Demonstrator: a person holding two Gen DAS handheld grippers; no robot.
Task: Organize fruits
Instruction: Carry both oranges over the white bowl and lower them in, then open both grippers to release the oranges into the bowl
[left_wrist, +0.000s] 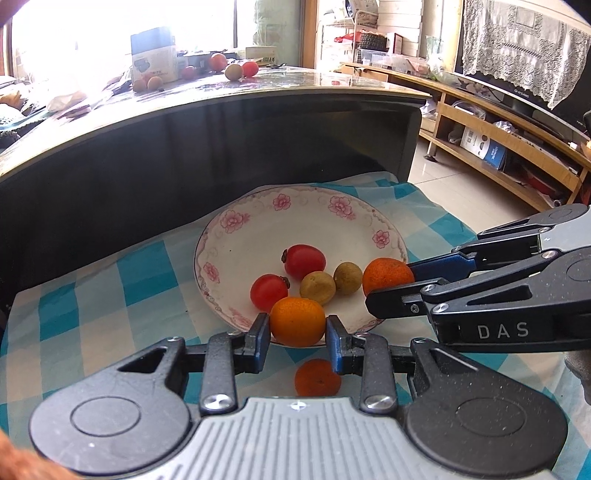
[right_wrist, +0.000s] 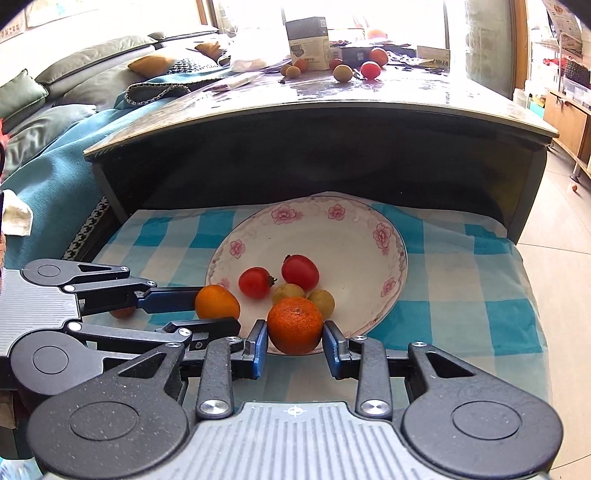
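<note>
So both grippers have a fruit each right at the near rim of the flowered plate (left_wrist: 258, 206). The left gripper (left_wrist: 297, 328) is clenched on a smooth orange (left_wrist: 297, 321), blue pads pressed against both sides of it, and the right gripper (right_wrist: 294, 334) is clamped on a bumpier tangerine (right_wrist: 294, 325) the same way, just right of the first one. Already sitting in the plate behind them: two red tomatoes (left_wrist: 304, 261) and two yellow-green fruits (left_wrist: 317, 288), all bunched together toward the near side. One more small tangerine (left_wrist: 317, 377) lies on the blue checked cloth (left_wrist: 110, 295) near the plate, under the left gripper's fingers. Beyond the plate there's a dark table (right_wrist: 332, 107) with more loose fruit (right_wrist: 370, 69) and a box (right_wrist: 308, 42) on top at the far end.
</note>
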